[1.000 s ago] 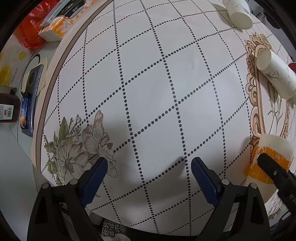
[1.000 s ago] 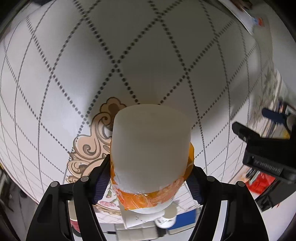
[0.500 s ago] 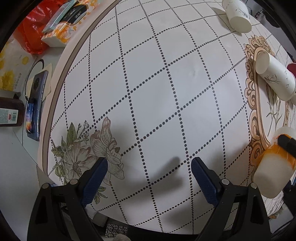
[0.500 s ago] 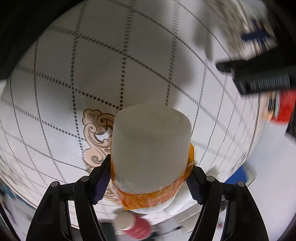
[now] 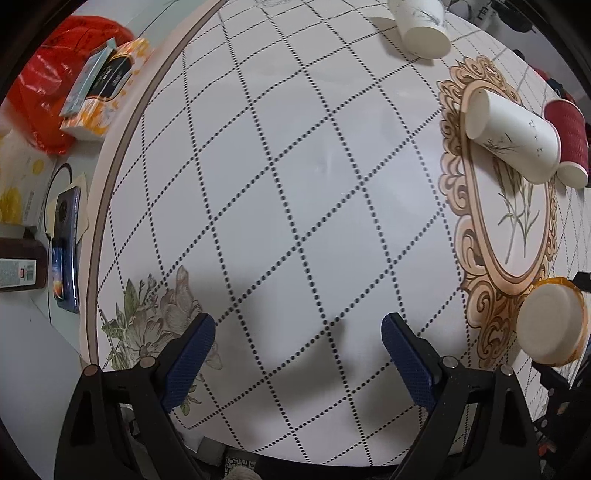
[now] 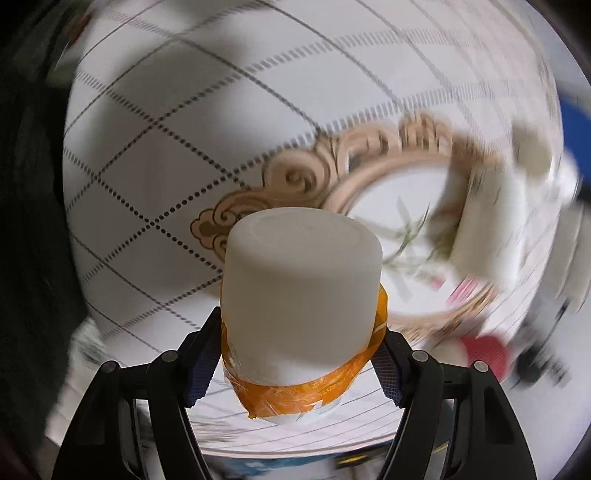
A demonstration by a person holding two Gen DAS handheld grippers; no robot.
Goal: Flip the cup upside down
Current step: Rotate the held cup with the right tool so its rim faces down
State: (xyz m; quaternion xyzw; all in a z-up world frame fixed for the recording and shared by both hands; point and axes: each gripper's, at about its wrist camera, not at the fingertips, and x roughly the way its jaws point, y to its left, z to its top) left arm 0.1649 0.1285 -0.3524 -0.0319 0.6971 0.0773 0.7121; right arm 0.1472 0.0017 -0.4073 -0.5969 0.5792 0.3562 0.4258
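Observation:
My right gripper (image 6: 295, 354) is shut on a white paper cup with an orange band (image 6: 301, 288). The cup's flat bottom points away from the camera, toward the table. In the left wrist view the same cup (image 5: 548, 326) hangs at the right edge above the ornate gold frame pattern (image 5: 480, 280), bottom facing the camera. My left gripper (image 5: 295, 354) is open and empty above the patterned tablecloth (image 5: 295, 184).
A white cup (image 5: 513, 136) lies on its side on the gold frame. A red cup (image 5: 567, 140) lies behind it. Another white cup (image 5: 421, 26) lies at the far edge. A phone (image 5: 64, 251), a brown bottle (image 5: 20, 266), boxes (image 5: 103, 85) and a red bag (image 5: 48, 92) sit off the table's left edge.
The right gripper has swung and turned the cup, so its bottom now faces the left camera. The left gripper has drifted slightly. The right view is blurred by motion.

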